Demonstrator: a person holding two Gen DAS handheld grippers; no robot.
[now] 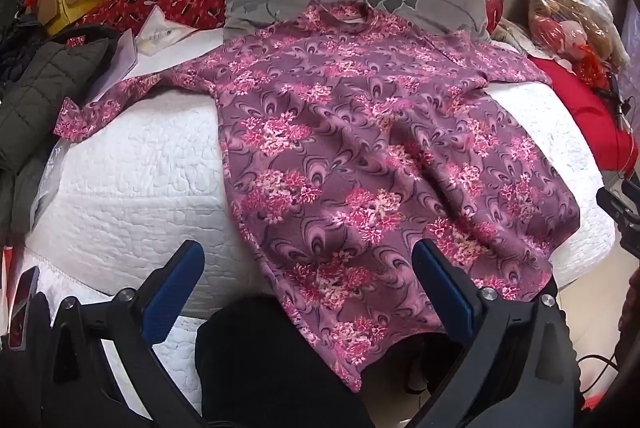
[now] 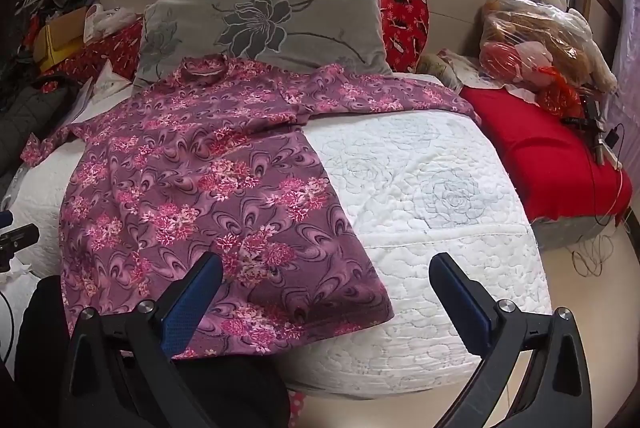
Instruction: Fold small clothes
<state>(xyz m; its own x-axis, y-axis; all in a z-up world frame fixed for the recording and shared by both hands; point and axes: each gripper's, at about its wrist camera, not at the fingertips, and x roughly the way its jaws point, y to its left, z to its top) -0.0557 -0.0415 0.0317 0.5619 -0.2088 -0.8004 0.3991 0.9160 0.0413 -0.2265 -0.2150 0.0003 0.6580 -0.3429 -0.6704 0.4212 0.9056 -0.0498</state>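
A purple floral long-sleeved top lies spread flat on the white quilted bed, collar toward the grey pillow, hem hanging over the near edge. It also shows in the right wrist view. My left gripper is open and empty, hovering above the hem's left part. My right gripper is open and empty, just above the hem's right corner. The right gripper's tip shows at the right edge of the left wrist view.
A grey flower pillow leans on red pillows at the head. A red cushion and plastic bags lie right. A dark jacket, papers and boxes lie left. A dark garment is below the hem.
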